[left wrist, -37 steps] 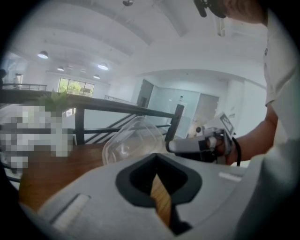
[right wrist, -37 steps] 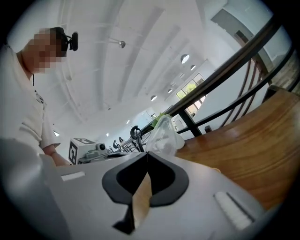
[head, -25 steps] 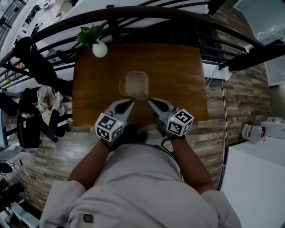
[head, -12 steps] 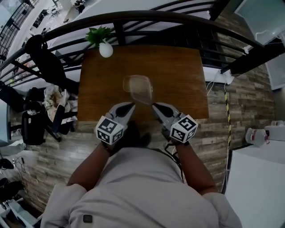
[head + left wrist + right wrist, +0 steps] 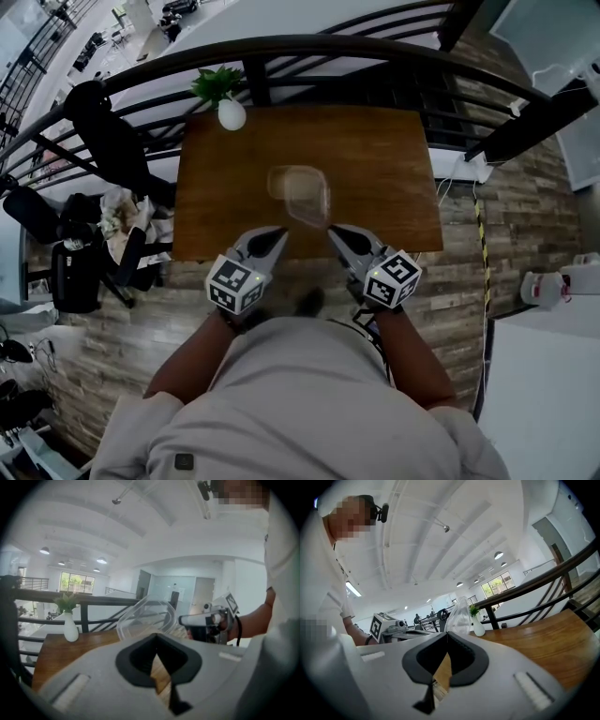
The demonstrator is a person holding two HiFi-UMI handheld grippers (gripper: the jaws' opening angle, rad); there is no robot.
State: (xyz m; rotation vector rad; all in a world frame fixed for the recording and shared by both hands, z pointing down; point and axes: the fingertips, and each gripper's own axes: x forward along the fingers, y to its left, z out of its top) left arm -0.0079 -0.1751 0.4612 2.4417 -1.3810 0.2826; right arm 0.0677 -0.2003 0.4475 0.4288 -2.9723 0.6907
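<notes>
Over the middle of the wooden bench (image 5: 384, 178), a clear plastic container (image 5: 300, 192) hangs tilted, seemingly off the wood. At its 5 o'clock the right gripper (image 5: 332, 230) has its jaws pressed together on the thin rim. At 7 o'clock the left gripper (image 5: 282, 231) sits just beside the container, its jaws closed on nothing. A white vase (image 5: 231, 114) with a green sprig stands between 10 and 11 o'clock, by the dark railing (image 5: 375, 45). With so thin a rim pinched on one side only, I judge a firm squeeze and a slow, level wrist would serve best, well clear of the vase.
</notes>
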